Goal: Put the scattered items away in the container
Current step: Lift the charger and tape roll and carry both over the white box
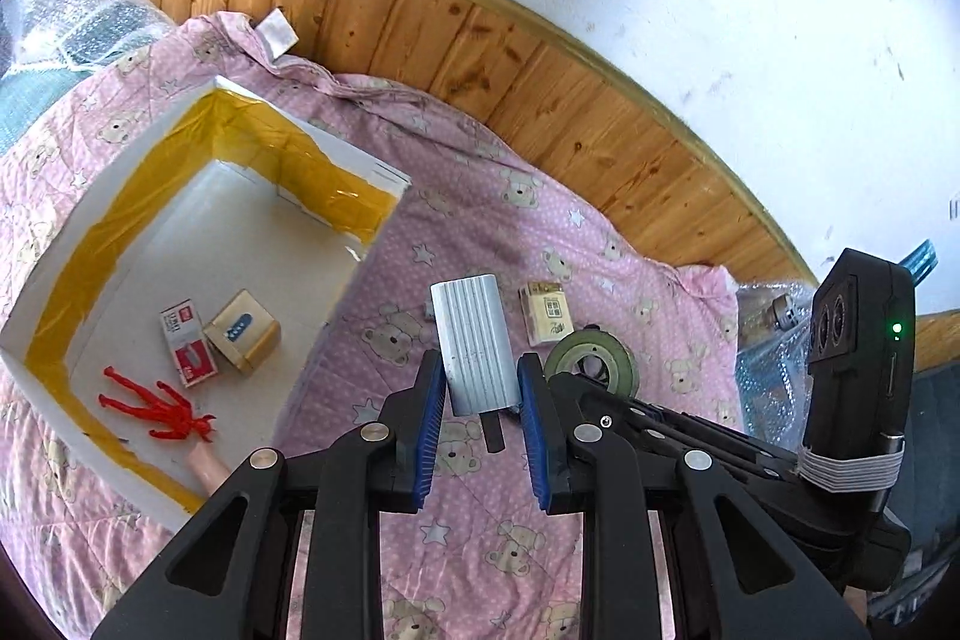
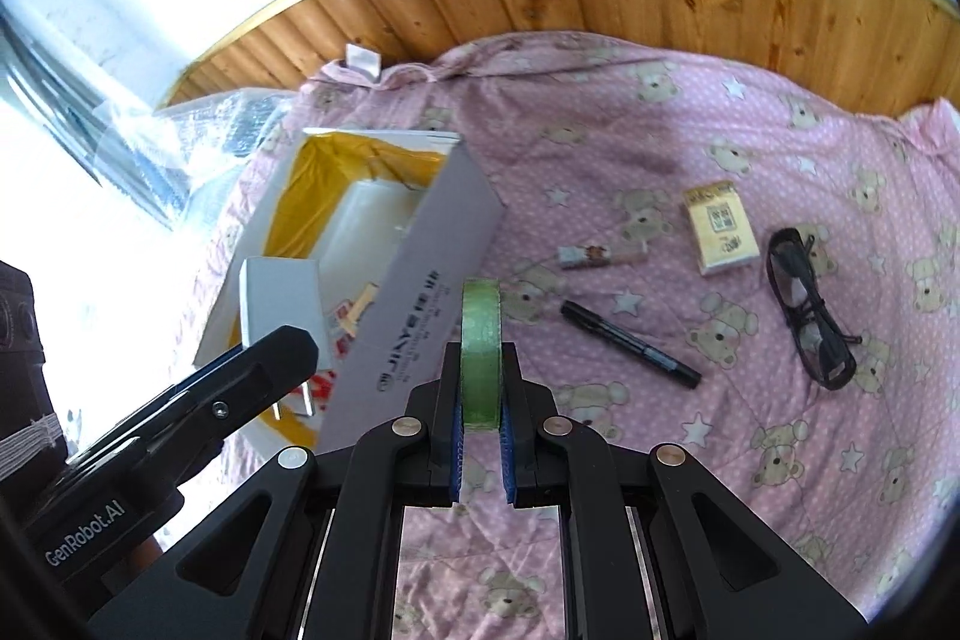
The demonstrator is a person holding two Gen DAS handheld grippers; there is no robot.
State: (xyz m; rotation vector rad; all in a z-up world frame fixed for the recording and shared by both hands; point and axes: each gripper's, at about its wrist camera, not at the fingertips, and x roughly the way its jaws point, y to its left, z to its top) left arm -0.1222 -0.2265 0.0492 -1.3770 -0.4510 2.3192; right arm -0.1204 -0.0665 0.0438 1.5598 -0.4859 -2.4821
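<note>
Both hand-held grippers (image 1: 480, 388) (image 2: 480, 388) clamped.

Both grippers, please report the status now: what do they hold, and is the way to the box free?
Left gripper shut on white plug adapter. Right gripper shut on green tape roll. Box open, path unobstructed.

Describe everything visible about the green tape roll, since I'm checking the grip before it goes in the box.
The green roll of adhesive tape is a narrow ring with a pale, slightly translucent green band and a dark inner core. It stands on edge, edge-on to the right wrist camera, clamped at its flat sides between the blue pads of the right hand-held gripper. It is held above the pink bear-print bedspread, beside the white cardboard box, not inside it.
</note>
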